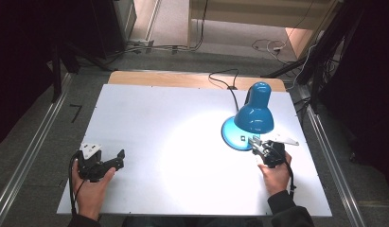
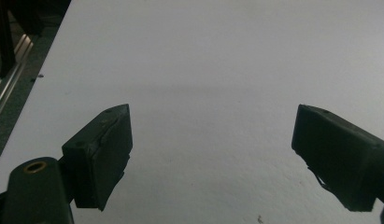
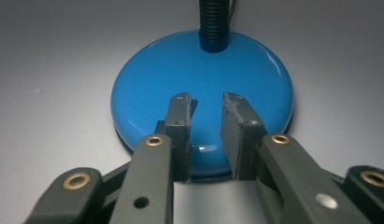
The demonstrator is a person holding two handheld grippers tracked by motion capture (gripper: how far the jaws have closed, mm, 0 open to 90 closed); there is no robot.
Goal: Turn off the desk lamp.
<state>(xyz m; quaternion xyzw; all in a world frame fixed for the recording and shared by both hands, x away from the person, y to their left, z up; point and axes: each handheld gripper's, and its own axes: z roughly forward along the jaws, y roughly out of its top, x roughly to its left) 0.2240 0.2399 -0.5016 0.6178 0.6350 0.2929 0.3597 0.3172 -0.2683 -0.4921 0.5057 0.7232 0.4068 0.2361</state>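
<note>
A blue desk lamp stands lit at the right of the white table [image 1: 159, 118]. Its shade [image 1: 254, 113] tips down over its round base [image 1: 231, 135], throwing a bright patch on the table. My right gripper [image 1: 255, 142] reaches the near edge of the base. In the right gripper view its jaws [image 3: 206, 99] lie over the base [image 3: 203, 70], nearly together with a narrow gap and nothing held; the black ribbed neck [image 3: 213, 23] rises behind. My left gripper [image 1: 117, 160] rests at the table's near left, wide open [image 2: 213, 135] over bare table.
The lamp's black cord [image 1: 225, 82] runs back over the wooden far edge [image 1: 182, 78] of the table. Metal rails [image 1: 26, 156] flank both sides, and cables lie on the floor [image 1: 268, 45] behind.
</note>
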